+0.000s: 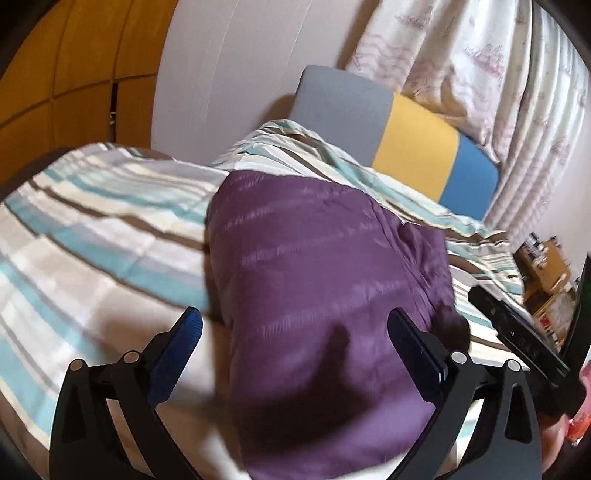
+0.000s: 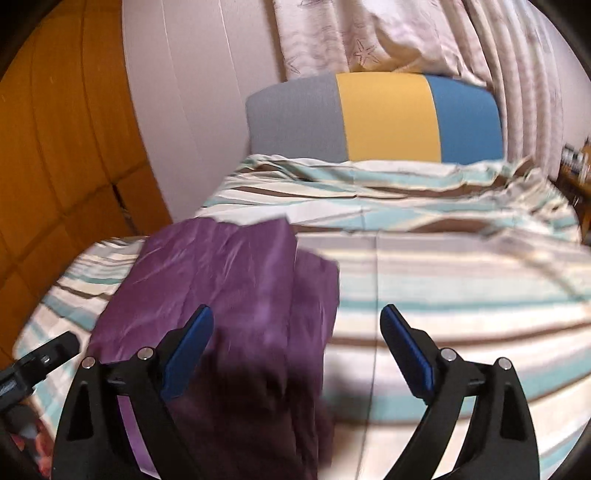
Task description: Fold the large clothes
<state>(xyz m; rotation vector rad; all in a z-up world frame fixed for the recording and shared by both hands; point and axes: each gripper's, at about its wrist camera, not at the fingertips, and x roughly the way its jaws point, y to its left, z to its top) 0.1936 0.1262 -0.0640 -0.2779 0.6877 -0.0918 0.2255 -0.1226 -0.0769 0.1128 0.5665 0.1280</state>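
A purple garment lies folded into a long block on the striped bedcover. My left gripper is open above its near end, jaws wide apart and empty. In the right wrist view the same purple garment lies left of centre. My right gripper is open and empty, over the garment's right edge and the striped bedcover. The right gripper's body shows at the right of the left wrist view. The left gripper's tip shows at the lower left of the right wrist view.
A grey, yellow and blue headboard stands at the far end of the bed, with a patterned curtain behind it. A wooden wardrobe stands left. Cluttered shelves stand at the right.
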